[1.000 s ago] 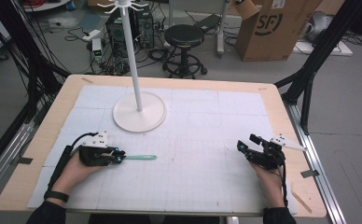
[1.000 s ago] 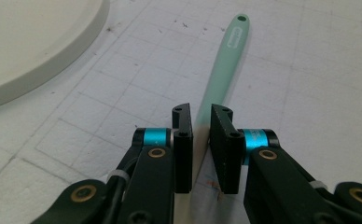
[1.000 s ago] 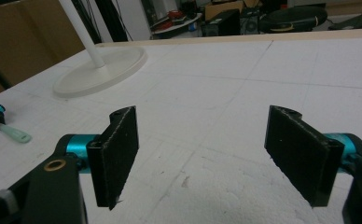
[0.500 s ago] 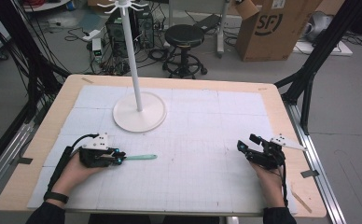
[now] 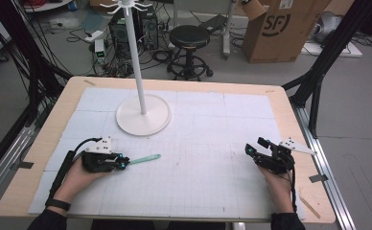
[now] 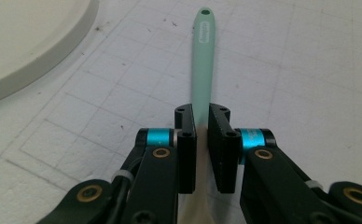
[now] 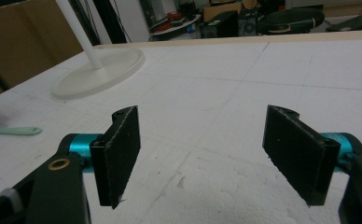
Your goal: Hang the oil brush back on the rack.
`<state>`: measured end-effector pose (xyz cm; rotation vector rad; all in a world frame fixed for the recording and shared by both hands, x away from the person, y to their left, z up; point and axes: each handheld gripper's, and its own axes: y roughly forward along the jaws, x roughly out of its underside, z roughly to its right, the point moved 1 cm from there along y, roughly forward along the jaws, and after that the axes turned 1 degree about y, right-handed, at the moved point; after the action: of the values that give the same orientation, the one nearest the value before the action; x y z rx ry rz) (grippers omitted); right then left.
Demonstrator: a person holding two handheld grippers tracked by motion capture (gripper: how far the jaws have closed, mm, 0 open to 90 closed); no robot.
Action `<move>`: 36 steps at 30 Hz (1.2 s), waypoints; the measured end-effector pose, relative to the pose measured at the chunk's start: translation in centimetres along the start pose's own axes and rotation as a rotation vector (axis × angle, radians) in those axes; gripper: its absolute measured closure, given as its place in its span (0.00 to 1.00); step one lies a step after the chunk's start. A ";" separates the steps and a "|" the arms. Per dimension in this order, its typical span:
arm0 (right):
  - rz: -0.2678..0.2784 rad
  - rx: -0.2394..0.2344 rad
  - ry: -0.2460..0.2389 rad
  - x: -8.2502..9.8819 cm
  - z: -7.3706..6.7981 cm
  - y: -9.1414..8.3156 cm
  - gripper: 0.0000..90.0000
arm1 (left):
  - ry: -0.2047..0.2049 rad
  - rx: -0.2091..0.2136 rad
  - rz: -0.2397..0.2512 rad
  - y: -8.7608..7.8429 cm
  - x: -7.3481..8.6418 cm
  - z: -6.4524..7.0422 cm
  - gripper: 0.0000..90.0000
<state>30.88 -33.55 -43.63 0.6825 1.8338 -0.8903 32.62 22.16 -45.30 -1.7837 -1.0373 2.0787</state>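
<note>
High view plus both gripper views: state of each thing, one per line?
Left tool: shut on the mint green spoon.
Mint green spoon: lying flat on the mat, handle pointing away from the tool.
Right tool: open, nothing between the jaws.
White stand: upright on the mat, untouched.

Seen from above, my left gripper [image 5: 119, 164] rests on the white gridded mat [image 5: 198, 143] at lower left, jaws closed on one end of a pale green spatula [image 5: 143, 159], whose handle lies flat and points right and slightly away from me. My right gripper [image 5: 255, 149] sits near the mat's right edge, well apart from the spatula, jaws spread with nothing between them. A white stand [image 5: 143, 114], round base and upright pole, occupies the far left of the mat. Beyond the wooden table [image 5: 45, 143] I see a black stool [image 5: 189, 38] and a cardboard box [image 5: 280, 28].
</note>
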 end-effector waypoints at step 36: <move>-0.025 -0.007 -0.001 0.1 0.1 0.3 0.30 | -0.140 -0.133 0.284 -7.3 -3.7 -0.7 0.91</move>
<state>31.16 -33.44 -43.90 0.6556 1.8470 -0.9002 32.13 25.61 -37.91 -1.9743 -1.0300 2.3825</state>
